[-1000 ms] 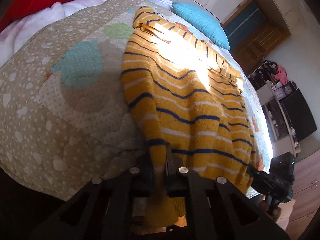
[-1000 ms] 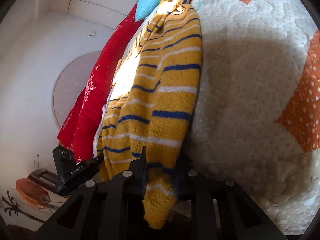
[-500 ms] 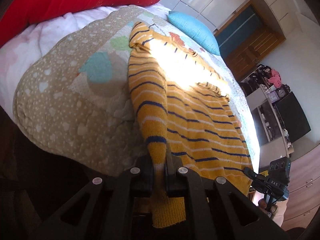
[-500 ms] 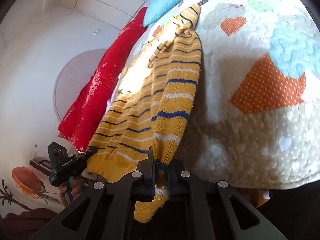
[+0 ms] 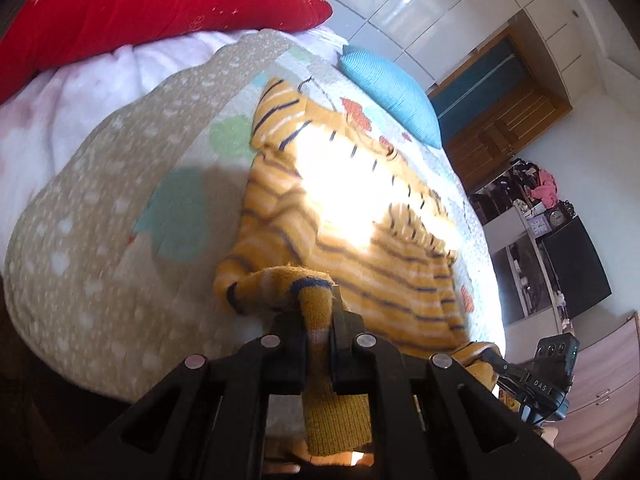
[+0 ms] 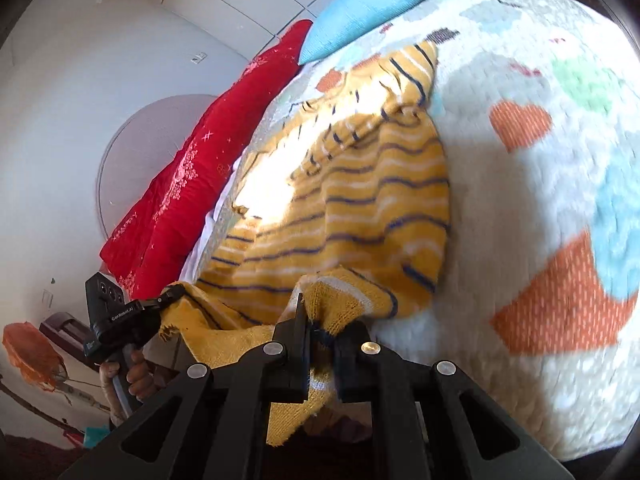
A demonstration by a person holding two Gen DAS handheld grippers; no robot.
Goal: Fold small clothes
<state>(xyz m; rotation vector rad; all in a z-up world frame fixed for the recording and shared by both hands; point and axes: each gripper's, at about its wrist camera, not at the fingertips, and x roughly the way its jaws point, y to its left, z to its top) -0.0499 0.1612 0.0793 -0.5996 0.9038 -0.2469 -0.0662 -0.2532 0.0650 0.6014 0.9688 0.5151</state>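
Observation:
A yellow knit sweater (image 5: 360, 248) with navy and white stripes lies on the quilted bed (image 5: 100, 240). My left gripper (image 5: 320, 320) is shut on one bottom corner of its hem, lifted off the quilt so the cloth bunches over the fingers. My right gripper (image 6: 320, 332) is shut on the other bottom corner of the sweater (image 6: 360, 200), also raised. The hem sags between the two grippers. Each gripper shows in the other's view, the right gripper (image 5: 500, 364) at lower right and the left gripper (image 6: 168, 300) at lower left, both pinching cloth. Bright sun washes out the sweater's middle.
A red pillow (image 5: 140, 4) and a blue cushion (image 5: 392, 92) lie at the head of the bed. Wooden doors (image 5: 508, 120), a cluttered shelf (image 5: 532, 200) and a dark screen (image 5: 576, 268) stand beyond the bed. A hand (image 6: 136, 376) holds the left gripper's handle.
Both grippers have risen with the sweater's bottom corners. The lower part of the sweater has come off the quilt and now bunches and folds toward its upper part.

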